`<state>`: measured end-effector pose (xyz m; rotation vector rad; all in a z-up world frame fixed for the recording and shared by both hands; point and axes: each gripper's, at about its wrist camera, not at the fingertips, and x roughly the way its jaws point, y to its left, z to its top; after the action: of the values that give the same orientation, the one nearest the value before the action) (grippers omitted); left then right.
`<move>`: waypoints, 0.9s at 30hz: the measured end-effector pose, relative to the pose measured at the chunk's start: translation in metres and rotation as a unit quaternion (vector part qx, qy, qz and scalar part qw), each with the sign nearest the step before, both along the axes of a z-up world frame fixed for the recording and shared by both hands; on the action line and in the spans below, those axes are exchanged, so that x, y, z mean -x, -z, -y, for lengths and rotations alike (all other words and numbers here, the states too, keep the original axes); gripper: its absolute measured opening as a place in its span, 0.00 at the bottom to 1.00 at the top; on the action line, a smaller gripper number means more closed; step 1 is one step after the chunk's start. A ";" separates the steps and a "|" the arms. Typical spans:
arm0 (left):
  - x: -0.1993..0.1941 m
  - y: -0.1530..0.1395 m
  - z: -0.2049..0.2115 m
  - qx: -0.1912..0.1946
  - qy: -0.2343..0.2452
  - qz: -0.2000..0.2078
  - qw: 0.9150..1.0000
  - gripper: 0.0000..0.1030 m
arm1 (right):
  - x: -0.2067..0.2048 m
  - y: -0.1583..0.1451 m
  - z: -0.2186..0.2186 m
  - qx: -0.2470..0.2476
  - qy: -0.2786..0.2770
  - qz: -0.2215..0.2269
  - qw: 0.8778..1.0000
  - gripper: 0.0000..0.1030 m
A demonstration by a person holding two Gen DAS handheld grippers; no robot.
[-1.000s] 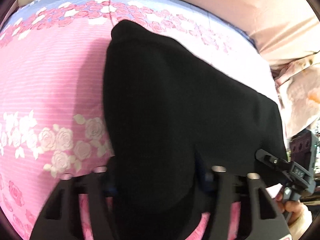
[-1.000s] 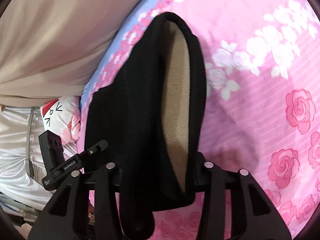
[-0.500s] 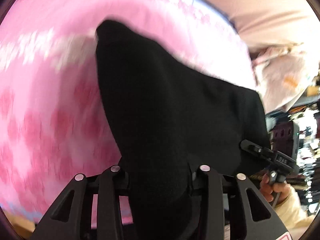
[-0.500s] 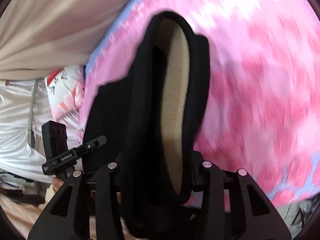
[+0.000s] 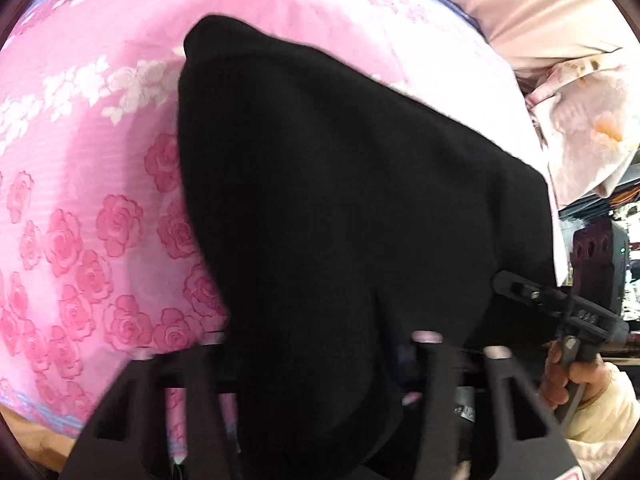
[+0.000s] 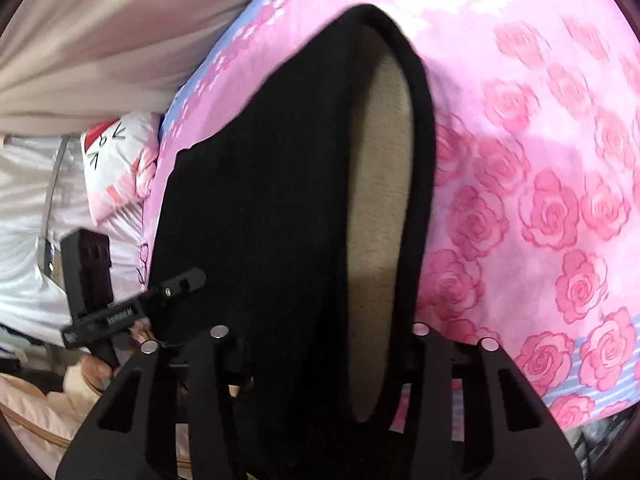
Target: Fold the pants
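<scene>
The black pants (image 5: 340, 200) hang stretched between my two grippers above a pink rose-print bedsheet (image 5: 80, 184). My left gripper (image 5: 316, 360) is shut on one end of the pants; the cloth covers its fingertips. My right gripper (image 6: 320, 360) is shut on the other end, where the pants (image 6: 256, 208) open to show a beige fleece lining (image 6: 380, 240). The right gripper also shows in the left wrist view (image 5: 560, 312), and the left gripper in the right wrist view (image 6: 132, 308).
The bedsheet (image 6: 540, 160) fills most of both views, with a blue border. A beige curtain or cover (image 6: 100, 32) lies along its far edge. A cartoon cat pillow (image 6: 116, 168) and pale printed bedding (image 5: 588, 120) lie beside the bed.
Both grippers have moved with the pants held between them. The view shifted from the white-flower band of the sheet toward its red-rose part and near edge. The grip is unchanged.
</scene>
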<state>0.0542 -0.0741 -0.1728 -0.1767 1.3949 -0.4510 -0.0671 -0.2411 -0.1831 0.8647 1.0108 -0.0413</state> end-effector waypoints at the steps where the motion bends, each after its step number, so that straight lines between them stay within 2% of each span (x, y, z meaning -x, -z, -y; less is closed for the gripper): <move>1: -0.002 -0.004 -0.005 0.013 -0.007 -0.008 1.000 0.30 | 0.000 -0.006 -0.003 -0.006 0.000 0.005 1.000 0.41; 5: -0.003 -0.036 -0.009 0.043 -0.010 -0.006 0.999 0.27 | 0.007 -0.038 -0.004 -0.001 -0.015 0.018 1.000 0.40; 11: 0.004 -0.102 -0.012 0.070 0.025 -0.001 0.997 0.27 | 0.022 -0.089 -0.007 -0.018 -0.035 0.011 0.999 0.39; 15: 0.015 -0.145 -0.026 0.082 0.045 0.025 0.995 0.27 | 0.032 -0.131 -0.011 -0.016 -0.052 0.037 0.998 0.39; 18: 0.011 -0.179 -0.032 0.094 0.044 0.063 0.993 0.27 | 0.026 -0.170 -0.012 0.012 -0.061 0.076 0.995 0.39; 21: -0.004 -0.214 -0.030 0.106 0.041 0.118 0.986 0.27 | 0.009 -0.208 -0.007 0.046 -0.064 0.125 0.989 0.39; 24: -0.030 -0.251 -0.024 0.105 0.051 0.191 0.975 0.27 | -0.017 -0.244 0.003 0.087 -0.069 0.175 0.978 0.39; 27: -0.058 -0.268 -0.019 0.104 0.055 0.241 0.963 0.27 | -0.050 -0.268 0.018 0.136 -0.071 0.213 0.965 0.39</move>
<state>0.1120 -0.0548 0.0951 -0.1476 0.8807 -0.6831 -0.0169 -0.2594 0.0852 0.5172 0.6400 0.1223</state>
